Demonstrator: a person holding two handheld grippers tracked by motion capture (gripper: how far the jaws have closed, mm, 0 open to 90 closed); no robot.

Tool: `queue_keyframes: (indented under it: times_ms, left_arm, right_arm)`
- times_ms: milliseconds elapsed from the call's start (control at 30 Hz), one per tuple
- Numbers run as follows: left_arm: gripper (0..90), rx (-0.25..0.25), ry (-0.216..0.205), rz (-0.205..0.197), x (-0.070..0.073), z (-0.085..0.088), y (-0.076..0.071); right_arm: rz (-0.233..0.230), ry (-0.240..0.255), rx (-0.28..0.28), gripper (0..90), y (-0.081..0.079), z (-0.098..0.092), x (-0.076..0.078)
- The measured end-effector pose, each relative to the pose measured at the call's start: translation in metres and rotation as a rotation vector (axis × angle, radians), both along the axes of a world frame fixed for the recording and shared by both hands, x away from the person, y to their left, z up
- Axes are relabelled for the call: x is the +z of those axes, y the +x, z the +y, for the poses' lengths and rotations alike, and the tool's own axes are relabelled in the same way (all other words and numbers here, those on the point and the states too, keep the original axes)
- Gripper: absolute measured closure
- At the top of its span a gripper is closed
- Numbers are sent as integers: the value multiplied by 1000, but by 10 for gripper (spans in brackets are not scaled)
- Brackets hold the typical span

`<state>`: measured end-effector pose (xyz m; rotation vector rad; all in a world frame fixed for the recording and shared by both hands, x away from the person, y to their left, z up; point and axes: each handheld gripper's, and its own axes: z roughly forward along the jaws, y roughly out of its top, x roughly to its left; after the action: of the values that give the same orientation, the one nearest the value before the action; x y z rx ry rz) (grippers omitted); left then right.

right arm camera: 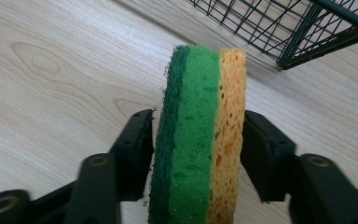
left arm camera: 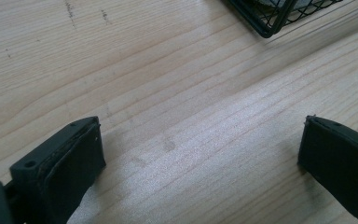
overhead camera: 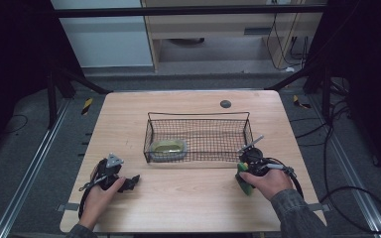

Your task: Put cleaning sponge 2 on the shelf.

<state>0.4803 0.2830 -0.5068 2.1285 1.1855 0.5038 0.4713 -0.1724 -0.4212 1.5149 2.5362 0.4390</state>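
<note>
My right claw (right arm camera: pixel 196 140) pinches sponge (right arm camera: pixel 198 135) on edge; shallow grip may slip before basket (right arm camera: pixel 279 23) at 1 o'clock

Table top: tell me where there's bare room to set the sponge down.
Bare wood lies between the left gripper and the sponge, in front of the wire basket. The strip behind the basket is bare except a dark disc. Tightest by the basket's right corner, near the right gripper.

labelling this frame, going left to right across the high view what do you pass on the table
left gripper → wire basket with a yellow-green container in its left end → right gripper, shut on a green and orange sponge
</note>
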Motion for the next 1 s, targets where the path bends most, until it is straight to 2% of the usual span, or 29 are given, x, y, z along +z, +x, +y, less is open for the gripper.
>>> queue_keyframes:
  times_ms: [67,133,400,667,800,1000]
  left_arm:
    - [0,0,0,0,0,0,0]
    - [0,0,-1,0,0,0,0]
    - [0,-3,-1,0,0,0,0]
    - [0,-3,-1,-1,0,0,0]
    - [0,-3,-2,-1,0,0,0]
    - [0,-3,-2,-3,0,0,0]
  right_arm:
    - [3,4,2,610,0,-2,0]
    - [9,9,0,636,0,-4,2]
    - [-48,48,-52,639,2,-29,19]
    - [-79,54,-94,638,3,-58,39]
    - [-118,64,-118,638,7,-72,51]
    - [-149,72,-130,638,15,-79,63]
